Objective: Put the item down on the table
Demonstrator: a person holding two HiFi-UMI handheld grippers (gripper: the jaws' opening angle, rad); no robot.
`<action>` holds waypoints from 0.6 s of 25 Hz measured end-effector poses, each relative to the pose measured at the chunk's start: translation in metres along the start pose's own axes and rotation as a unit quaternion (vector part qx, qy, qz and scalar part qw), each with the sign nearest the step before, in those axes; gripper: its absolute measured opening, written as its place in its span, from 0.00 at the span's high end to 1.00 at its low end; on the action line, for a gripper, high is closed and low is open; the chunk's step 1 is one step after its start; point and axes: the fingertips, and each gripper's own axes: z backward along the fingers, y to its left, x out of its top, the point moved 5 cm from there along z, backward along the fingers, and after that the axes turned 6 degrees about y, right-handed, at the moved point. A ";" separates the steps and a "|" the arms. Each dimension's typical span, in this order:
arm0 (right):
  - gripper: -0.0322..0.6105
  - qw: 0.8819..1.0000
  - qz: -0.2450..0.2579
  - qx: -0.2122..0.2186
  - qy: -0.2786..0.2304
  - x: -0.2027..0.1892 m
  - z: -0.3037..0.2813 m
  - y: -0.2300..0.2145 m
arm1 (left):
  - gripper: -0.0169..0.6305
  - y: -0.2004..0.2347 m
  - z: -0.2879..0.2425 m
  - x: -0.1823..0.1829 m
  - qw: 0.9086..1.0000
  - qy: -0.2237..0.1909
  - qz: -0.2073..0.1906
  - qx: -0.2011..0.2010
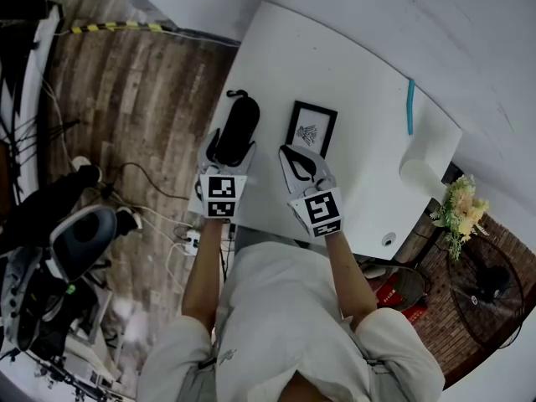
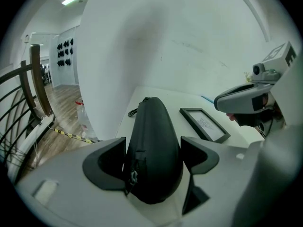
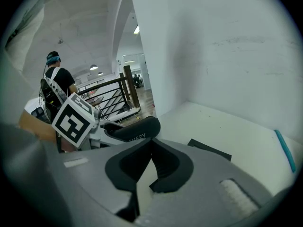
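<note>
**Black case lies on the table between the parted left jaws**

The left gripper (image 2: 154, 145) is just to the left of the picture frame (image 1: 311, 128), at the near-left part of the white table (image 1: 352, 65). Its two jaws stand wide apart, and the black case (image 1: 239, 124) lies between them. In the left gripper view the right jaw shows a clear gap to the case. The left jaw is very close to the zipper side but does not seem to press on it.

The case is long and rounded. It rests on the table surface left of the frame, with its length running away from the person, and a small loop shows at its far end.

The right gripper (image 1: 295, 159) is just in front of the frame, on the person's side of it. Its jaw tips are together and nothing is between them.

The frame lies flat on the table. It has a black border and a small dark drawing on white inside. Farther on, to the right of the frame and well apart from it, a thin blue stick (image 1: 410, 107) lies on the table.

Past the table's right edge, far right of the frame, there is a bunch of pale flowers (image 1: 459, 209), and a floor fan (image 1: 490, 285) is near them. Left of the frame, past the table edge, there is a wooden floor (image 1: 142, 99) with cables on it.
</note>
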 end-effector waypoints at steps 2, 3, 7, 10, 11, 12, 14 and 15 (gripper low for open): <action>0.94 1.000 0.002 0.001 -0.002 0.000 0.000 0.001 | 0.37 0.001 0.001 0.002 1.000 -0.003 -0.001 0.001; 0.94 1.000 0.004 0.001 -0.003 0.001 0.000 0.002 | 0.37 0.002 0.002 0.002 1.000 -0.005 0.000 0.001; 0.94 1.000 0.007 -0.002 -0.006 0.003 0.002 0.004 | 0.36 0.003 0.006 0.005 1.000 -0.012 0.001 0.000; 0.94 1.000 0.009 0.000 -0.008 0.003 0.003 0.007 | 0.36 0.003 0.007 0.005 1.000 -0.013 0.000 0.000; 0.94 1.000 0.010 0.000 -0.009 0.003 0.004 0.007 | 0.36 0.003 0.007 0.005 1.000 -0.013 -0.001 0.001; 0.94 1.000 0.010 0.000 -0.010 0.003 0.005 0.008 | 0.36 0.003 0.008 0.005 1.000 -0.013 -0.002 0.002; 0.94 1.000 0.011 -0.001 -0.011 0.003 0.007 0.009 | 0.36 0.004 0.010 0.005 1.000 -0.014 -0.002 0.005; 0.94 1.000 0.012 -0.001 -0.012 0.003 0.007 0.009 | 0.36 0.005 0.011 0.006 1.000 -0.016 -0.002 0.006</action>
